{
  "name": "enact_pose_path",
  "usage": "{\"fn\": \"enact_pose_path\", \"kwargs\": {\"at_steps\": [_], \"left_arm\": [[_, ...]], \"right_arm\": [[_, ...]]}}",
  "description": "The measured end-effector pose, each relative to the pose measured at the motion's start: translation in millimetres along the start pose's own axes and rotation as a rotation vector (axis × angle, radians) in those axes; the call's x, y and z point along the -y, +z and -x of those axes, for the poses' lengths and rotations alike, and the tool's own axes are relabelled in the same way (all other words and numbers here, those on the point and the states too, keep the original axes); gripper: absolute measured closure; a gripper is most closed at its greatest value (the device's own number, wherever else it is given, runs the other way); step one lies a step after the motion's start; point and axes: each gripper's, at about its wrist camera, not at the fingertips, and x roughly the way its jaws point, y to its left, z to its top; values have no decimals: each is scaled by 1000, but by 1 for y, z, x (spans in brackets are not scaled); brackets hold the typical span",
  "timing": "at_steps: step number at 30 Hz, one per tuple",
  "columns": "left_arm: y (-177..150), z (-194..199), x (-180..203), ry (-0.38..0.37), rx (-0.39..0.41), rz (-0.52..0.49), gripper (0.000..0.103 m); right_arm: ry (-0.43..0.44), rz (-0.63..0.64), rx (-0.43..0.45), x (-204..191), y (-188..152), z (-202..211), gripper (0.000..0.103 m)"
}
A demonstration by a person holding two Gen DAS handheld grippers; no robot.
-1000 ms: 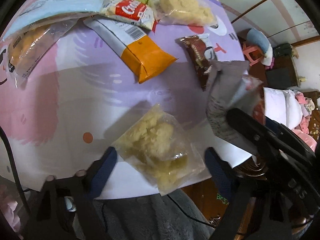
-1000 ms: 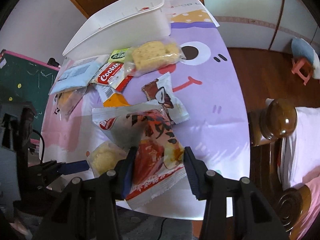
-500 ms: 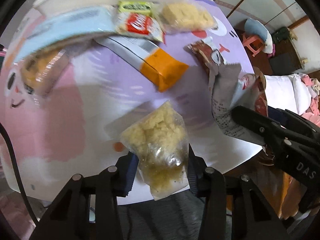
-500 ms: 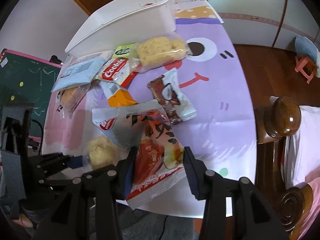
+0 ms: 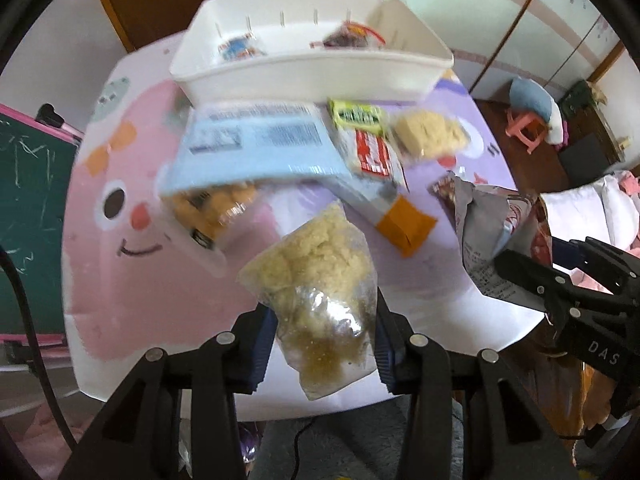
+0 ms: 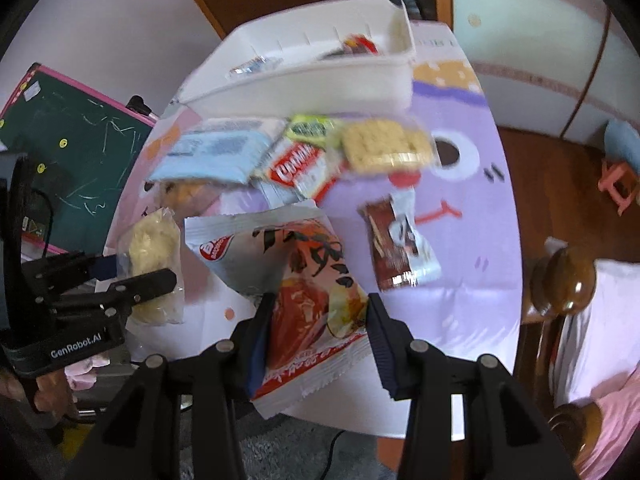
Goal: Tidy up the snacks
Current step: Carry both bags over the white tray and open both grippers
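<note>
At the left we saw the left tool (image 5: 326,344) clamped on a clear crinkly bag of crumbly yellow cake (image 5: 320,280), held above the worktop (image 5: 120,280) with its glossy cartoon cover. Behind lay a flat pale-blue packet (image 5: 256,148), then a red cookie wrapper (image 6: 298,168) and a knobbly square cracker pack (image 6: 386,146), before a rectangular white plastic bin (image 5: 312,68). Rightward, the right tool (image 6: 316,340) pinched a shiny red-and-white snack bag (image 6: 304,280); a brown foil bar (image 6: 400,248) lay beyond.
</note>
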Motion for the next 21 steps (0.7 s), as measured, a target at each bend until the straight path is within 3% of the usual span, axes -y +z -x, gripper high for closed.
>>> {"fn": "enact_pose_path", "kwargs": {"at_steps": [11,21], "left_arm": [[52,64,-31,2,157,16,61],[116,115,-59,25,302,34,61]], "right_arm": [[-32,53,145,-32,57,42,59],[-77,6,270,-32,122,88,59]]}}
